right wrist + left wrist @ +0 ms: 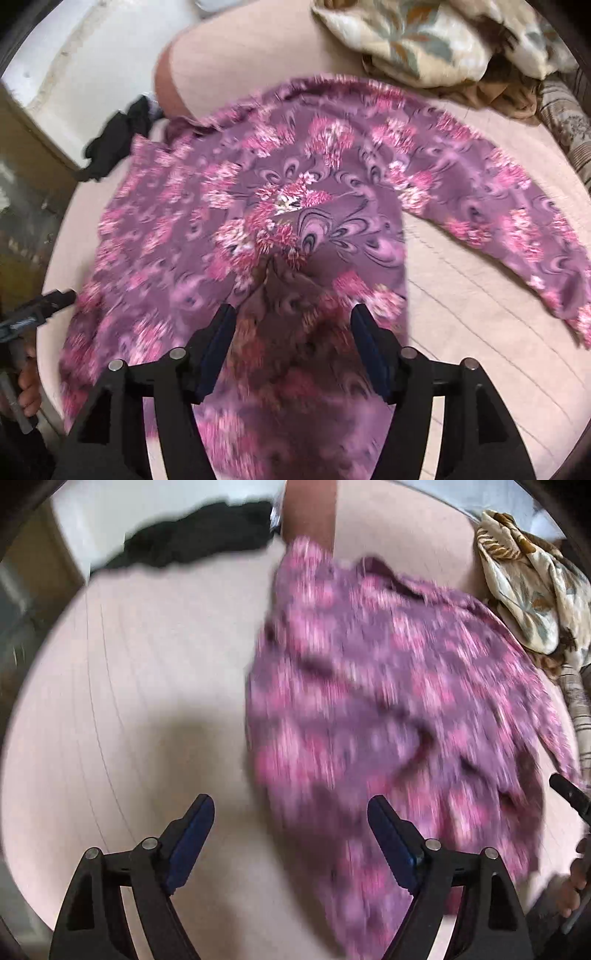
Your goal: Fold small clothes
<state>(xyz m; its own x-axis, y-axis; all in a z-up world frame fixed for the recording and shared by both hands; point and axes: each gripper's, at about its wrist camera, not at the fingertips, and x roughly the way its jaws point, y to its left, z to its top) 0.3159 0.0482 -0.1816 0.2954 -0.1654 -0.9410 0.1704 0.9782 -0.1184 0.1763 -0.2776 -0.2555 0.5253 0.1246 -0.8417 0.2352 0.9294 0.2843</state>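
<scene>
Pointing steeply down, both tongs [290, 814] [291, 321] apart, prob. w/o grip.

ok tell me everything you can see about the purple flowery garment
The purple garment is thin, soft-looking cloth printed with pink flowers and paler swirls. It lies spread and rumpled on the pale pink bed cover, with one long part, perhaps a sleeve, curving off to one side. A bunched fold rises between the open fingers of the right gripper; whether the pads touch it is unclear. The left gripper hovers open at its edge.
</scene>
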